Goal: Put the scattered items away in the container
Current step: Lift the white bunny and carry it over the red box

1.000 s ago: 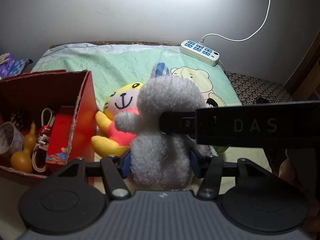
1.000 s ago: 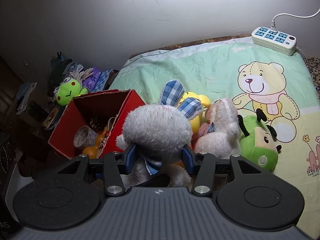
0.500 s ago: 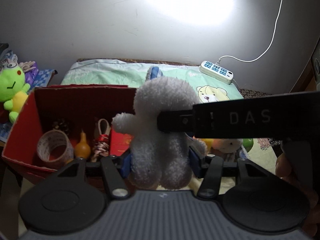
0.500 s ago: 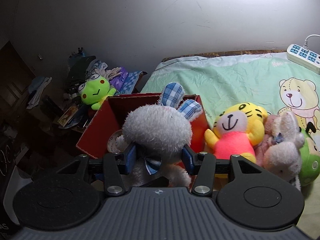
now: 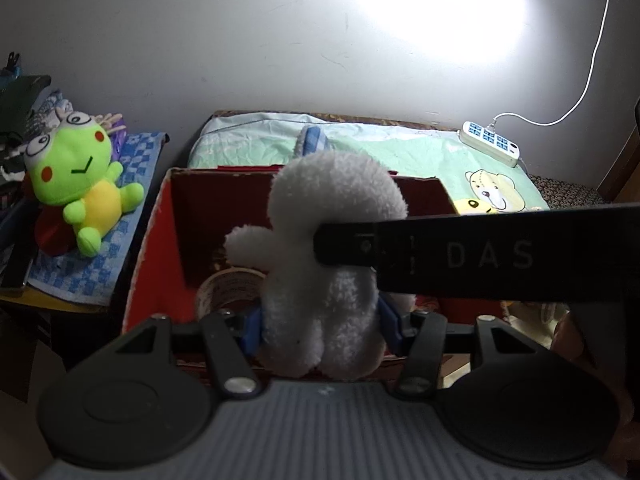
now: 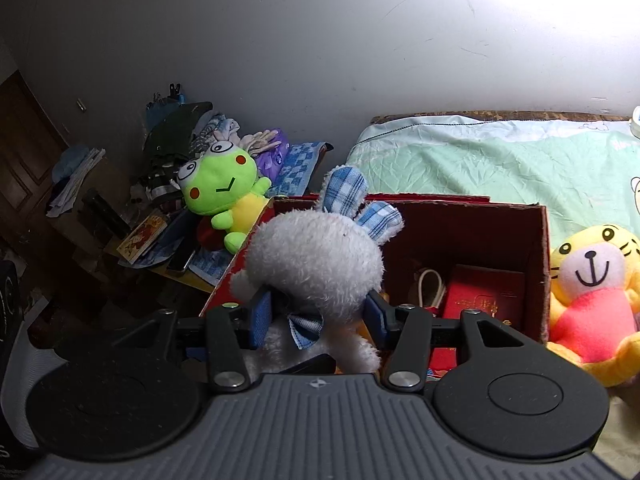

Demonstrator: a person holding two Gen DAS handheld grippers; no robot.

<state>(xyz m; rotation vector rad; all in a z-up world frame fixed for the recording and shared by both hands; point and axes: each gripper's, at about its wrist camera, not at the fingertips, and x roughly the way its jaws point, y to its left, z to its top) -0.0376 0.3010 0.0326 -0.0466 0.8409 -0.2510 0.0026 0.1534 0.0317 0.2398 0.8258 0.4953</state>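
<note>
Over the red box (image 5: 148,240), up from the bed, hangs the rabbit (image 5: 332,248), 2 grippers (image 5: 320,326) (image 6: 316,318) clamped on it, ready to drop.

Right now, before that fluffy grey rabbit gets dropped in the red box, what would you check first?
1. Left gripper shut on the grey rabbit: ok.
2. Right gripper shut on the same rabbit: ok.
3. Rabbit above the red box opening: ok, it hangs over the left part.
4. Room below: cannot tell; a tape roll lies there.
5. Box stands steady: cannot tell.
6. Yellow tiger outside the box: ok, it waits its turn.
</note>
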